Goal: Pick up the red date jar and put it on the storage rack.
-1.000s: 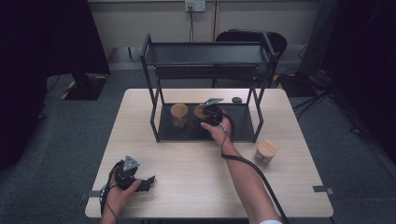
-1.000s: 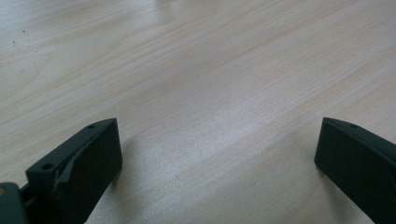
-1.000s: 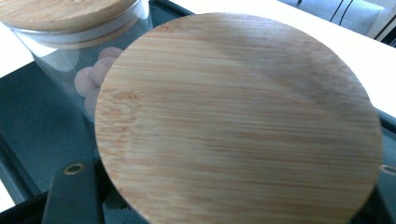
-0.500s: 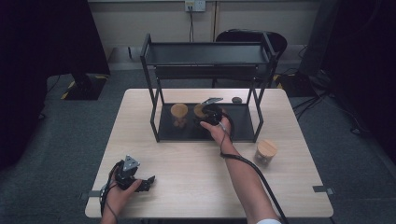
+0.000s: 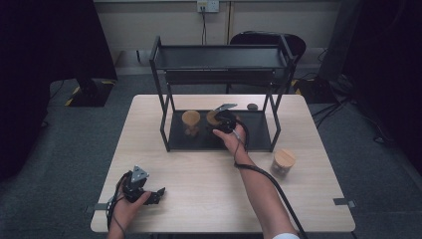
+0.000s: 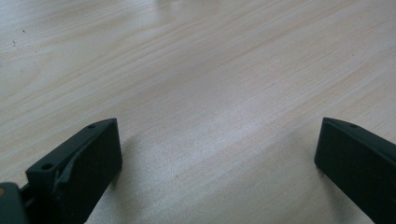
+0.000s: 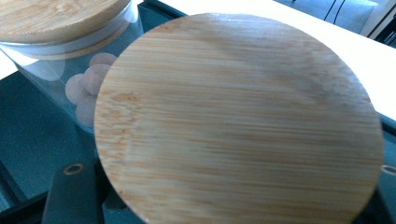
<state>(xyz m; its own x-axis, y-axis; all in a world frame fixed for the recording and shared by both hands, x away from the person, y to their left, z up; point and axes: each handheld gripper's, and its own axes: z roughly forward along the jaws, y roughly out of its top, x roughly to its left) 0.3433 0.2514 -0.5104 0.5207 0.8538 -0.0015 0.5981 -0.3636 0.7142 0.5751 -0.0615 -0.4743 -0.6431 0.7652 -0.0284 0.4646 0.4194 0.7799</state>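
Compared with 1 second earlier nothing moves: at frame centre the right gripper stays clamped on the round bamboo-lidded glass jar on the black metal rack's lower shelf, so release seems pending, while the left gripper rests open, lower left.

Grey carpet floor, pale wall, dark chair behind the wooden table.
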